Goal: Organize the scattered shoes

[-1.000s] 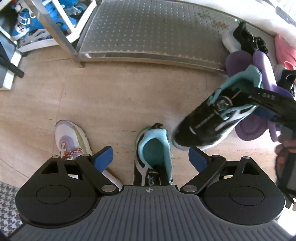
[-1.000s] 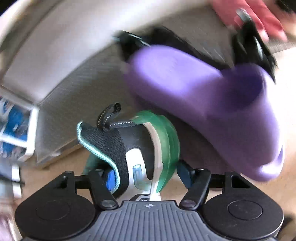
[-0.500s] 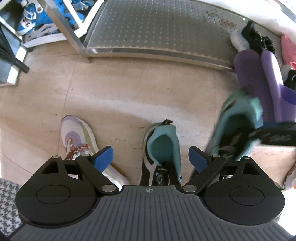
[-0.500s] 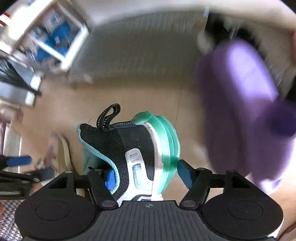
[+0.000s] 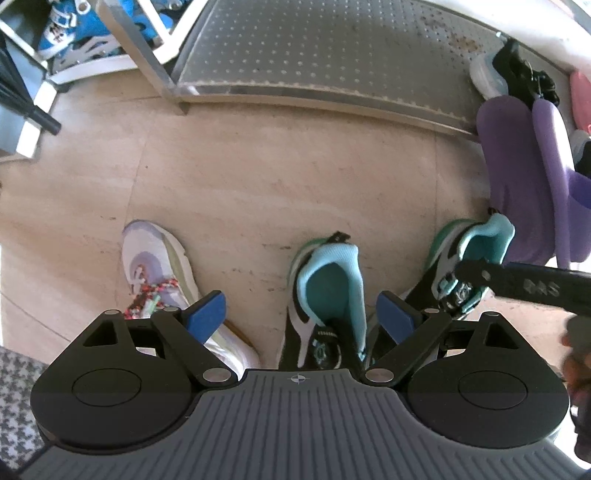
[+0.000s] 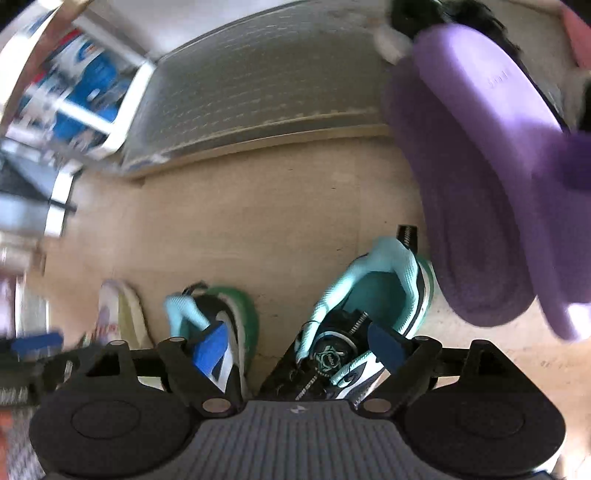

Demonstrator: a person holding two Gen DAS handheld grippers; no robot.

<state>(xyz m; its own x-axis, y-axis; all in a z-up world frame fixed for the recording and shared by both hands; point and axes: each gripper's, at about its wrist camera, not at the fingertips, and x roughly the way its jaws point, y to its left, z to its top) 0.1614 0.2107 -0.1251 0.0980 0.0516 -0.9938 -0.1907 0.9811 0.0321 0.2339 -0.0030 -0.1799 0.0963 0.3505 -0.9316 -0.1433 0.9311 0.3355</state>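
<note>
Two teal-and-black sneakers stand side by side on the tan floor, heels toward the grey mat. My left gripper [image 5: 301,316] points straight down, open, with the left sneaker [image 5: 325,295] below the gap, untouched. The right sneaker [image 5: 469,258] rests on the floor by the purple slippers [image 5: 517,184]. In the right wrist view my right gripper [image 6: 298,347] hangs over that sneaker [image 6: 369,302], its jaws opening; one pad lies over the shoe's outer side, the other in front of its mate [image 6: 218,314]. Neither pad presses on it.
A white and lavender sneaker [image 5: 155,273] lies left of the pair. A dotted grey mat [image 5: 314,55] runs along the far side, with a black shoe [image 5: 517,66] and a pink one at its right end. A white rack with blue skates [image 5: 74,29] stands far left.
My right gripper brought the teal sneaker down from the air and set it on the floor right of its mate, then spread its jaws off the heel. The left gripper stayed put.
</note>
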